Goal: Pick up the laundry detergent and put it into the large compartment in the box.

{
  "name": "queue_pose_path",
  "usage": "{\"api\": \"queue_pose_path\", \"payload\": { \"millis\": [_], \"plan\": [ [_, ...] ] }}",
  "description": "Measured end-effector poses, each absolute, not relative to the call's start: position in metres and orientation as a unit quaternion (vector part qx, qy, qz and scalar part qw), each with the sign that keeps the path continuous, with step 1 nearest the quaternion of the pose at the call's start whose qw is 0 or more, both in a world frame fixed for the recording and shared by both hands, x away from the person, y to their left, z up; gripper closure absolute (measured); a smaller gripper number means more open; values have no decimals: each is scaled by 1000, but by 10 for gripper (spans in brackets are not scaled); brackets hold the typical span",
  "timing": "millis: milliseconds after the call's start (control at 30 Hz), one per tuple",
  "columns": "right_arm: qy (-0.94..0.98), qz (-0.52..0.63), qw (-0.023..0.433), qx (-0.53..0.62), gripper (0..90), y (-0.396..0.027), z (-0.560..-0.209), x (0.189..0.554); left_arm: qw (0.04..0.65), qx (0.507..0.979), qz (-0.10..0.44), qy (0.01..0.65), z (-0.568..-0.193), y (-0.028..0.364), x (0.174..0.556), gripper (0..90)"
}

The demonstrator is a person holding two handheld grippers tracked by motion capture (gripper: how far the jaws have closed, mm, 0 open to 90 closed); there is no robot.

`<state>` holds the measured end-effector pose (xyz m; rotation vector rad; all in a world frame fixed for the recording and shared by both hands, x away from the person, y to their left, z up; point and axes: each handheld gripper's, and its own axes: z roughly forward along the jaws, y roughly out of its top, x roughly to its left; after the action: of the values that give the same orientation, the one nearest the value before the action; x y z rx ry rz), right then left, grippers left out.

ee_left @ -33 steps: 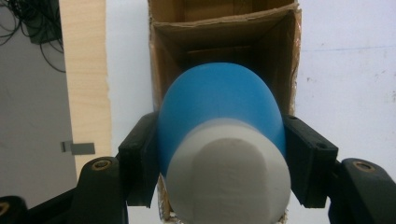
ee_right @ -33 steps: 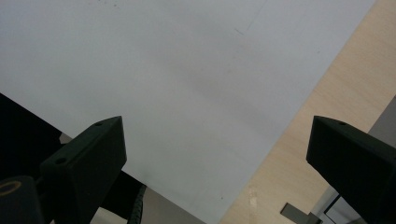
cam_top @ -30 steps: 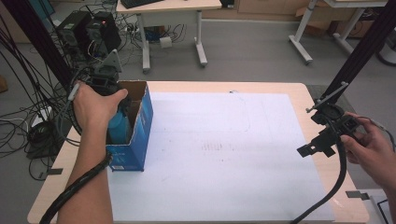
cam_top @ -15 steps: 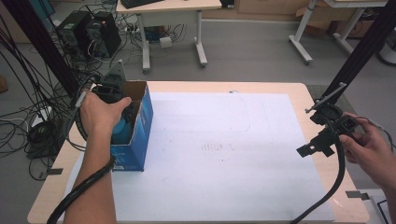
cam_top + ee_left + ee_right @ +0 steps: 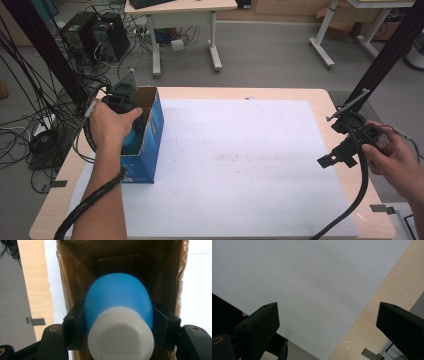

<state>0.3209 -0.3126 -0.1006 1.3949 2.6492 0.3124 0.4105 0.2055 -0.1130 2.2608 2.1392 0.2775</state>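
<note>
A blue bottle (image 5: 117, 295) with a white cap (image 5: 121, 340) sits between the jaws of my left gripper (image 5: 120, 322), which is shut on its shoulder just below the cap. The bottle hangs base-first inside an open cardboard box (image 5: 75, 290), brown inside. In the high view the box (image 5: 150, 150) is blue outside and stands at the table's left, with the left hand (image 5: 112, 125) over its opening and a bit of the bottle (image 5: 131, 142) showing. My right gripper (image 5: 339, 159) hovers open over the table's right side; its jaws (image 5: 328, 315) hold nothing.
A large white sheet (image 5: 240, 150) covers most of the wooden table (image 5: 345, 100). A black stand pole (image 5: 385, 60) rises at the right rear. Computers (image 5: 95, 35), cables and desks stand on the floor behind.
The left hand has sunk a little, carrying the bottle deeper into the box. The right hand and its gripper stay put.
</note>
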Motion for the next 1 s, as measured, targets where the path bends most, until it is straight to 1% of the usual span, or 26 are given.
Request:
{"api": "queue_pose_path", "payload": {
  "millis": [300,800,1000],
  "plan": [
    [878,101,65,464,46,-314,-103,323,-1,723,85,686,-123,208,413,374],
    [879,96,66,463,46,-307,-103,325,7,718,90,690,-124,212,412,370],
    [878,94,66,464,46,-308,-104,325,10,715,88,693,-120,212,412,352]
  ]
}}
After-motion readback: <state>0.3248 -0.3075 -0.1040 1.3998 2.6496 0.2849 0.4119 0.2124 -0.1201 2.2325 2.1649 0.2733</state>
